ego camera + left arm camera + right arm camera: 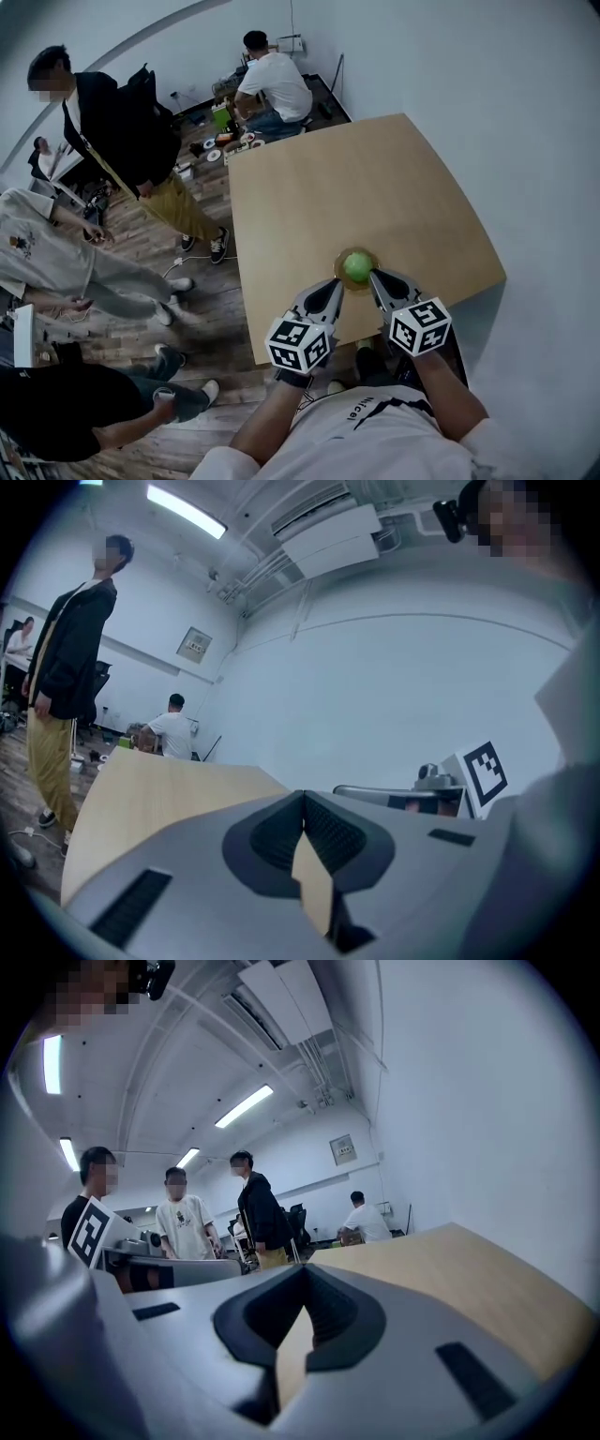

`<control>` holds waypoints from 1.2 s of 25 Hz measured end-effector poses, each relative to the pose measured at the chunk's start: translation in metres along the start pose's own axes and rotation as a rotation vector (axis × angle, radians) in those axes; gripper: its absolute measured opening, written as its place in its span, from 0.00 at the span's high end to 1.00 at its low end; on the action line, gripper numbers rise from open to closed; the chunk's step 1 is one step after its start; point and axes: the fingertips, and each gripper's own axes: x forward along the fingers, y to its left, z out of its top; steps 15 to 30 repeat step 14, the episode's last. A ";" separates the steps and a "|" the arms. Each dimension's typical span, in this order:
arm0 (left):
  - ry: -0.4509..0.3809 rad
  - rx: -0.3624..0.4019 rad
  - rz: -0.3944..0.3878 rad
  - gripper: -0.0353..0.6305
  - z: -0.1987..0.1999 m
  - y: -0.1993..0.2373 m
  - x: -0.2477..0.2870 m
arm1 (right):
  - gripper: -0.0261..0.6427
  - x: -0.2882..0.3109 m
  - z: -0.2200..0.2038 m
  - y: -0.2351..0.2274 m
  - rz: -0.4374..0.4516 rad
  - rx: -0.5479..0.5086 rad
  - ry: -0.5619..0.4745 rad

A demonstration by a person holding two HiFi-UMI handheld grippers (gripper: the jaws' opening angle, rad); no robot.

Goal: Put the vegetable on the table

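Bare lab room, strip lights (244, 1106), onlookers (185, 1225), wooden table (356, 197)

From a camera on the wearer's head, the table (375, 187) lies steeply below, close at its near edge. Two more cameras ride low on the left gripper (337, 283) and right gripper (374, 275), each looking along its own jaws across the tabletop. All three views share the table and the seated person in a white shirt (274, 82) beyond it.

Cool ceiling-strip light (243, 1106), even brightness, fisheye edges dark, curved.
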 end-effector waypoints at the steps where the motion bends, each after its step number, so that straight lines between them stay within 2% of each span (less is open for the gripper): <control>1: -0.011 0.011 -0.004 0.93 0.004 -0.003 -0.003 | 0.94 -0.003 0.003 0.002 0.002 -0.006 -0.011; 10: -0.061 0.039 0.010 0.93 0.020 -0.013 -0.020 | 0.94 -0.013 0.011 0.014 0.016 -0.047 -0.025; 30: -0.064 0.045 0.010 0.93 0.020 -0.007 -0.018 | 0.94 -0.008 0.008 0.014 0.016 -0.065 -0.026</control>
